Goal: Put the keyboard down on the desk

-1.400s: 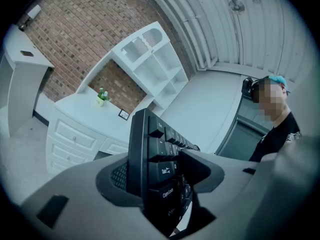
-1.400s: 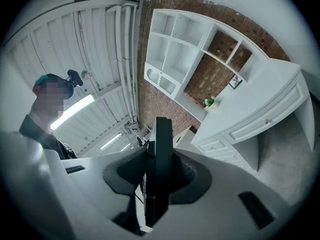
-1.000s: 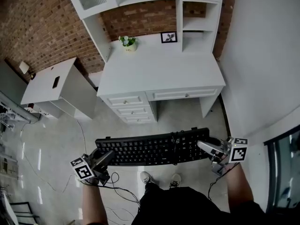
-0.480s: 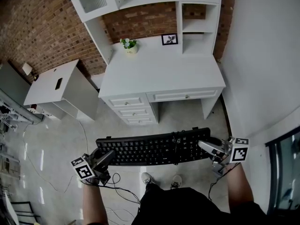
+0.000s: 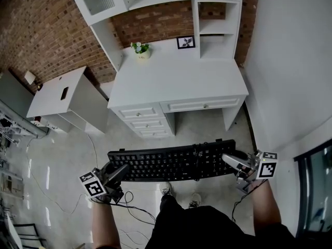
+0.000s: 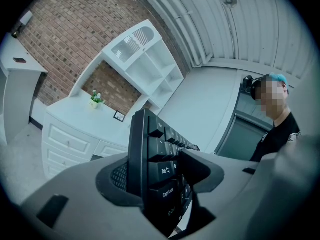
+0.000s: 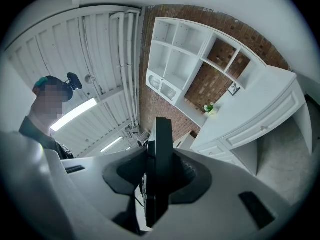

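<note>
Keyboard (image 5: 171,163) between left gripper (image 5: 121,171), right gripper (image 5: 229,160); desk (image 5: 176,82) ahead.

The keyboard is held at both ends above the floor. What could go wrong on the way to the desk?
The keyboard is pinched only at its two ends, by the left gripper and the right gripper; if one slips, it may fall to the floor.
Loose cables hang near the person's feet and could snag.
A plant and a picture frame stand at the back of the desk; setting down too far could knock them.
</note>
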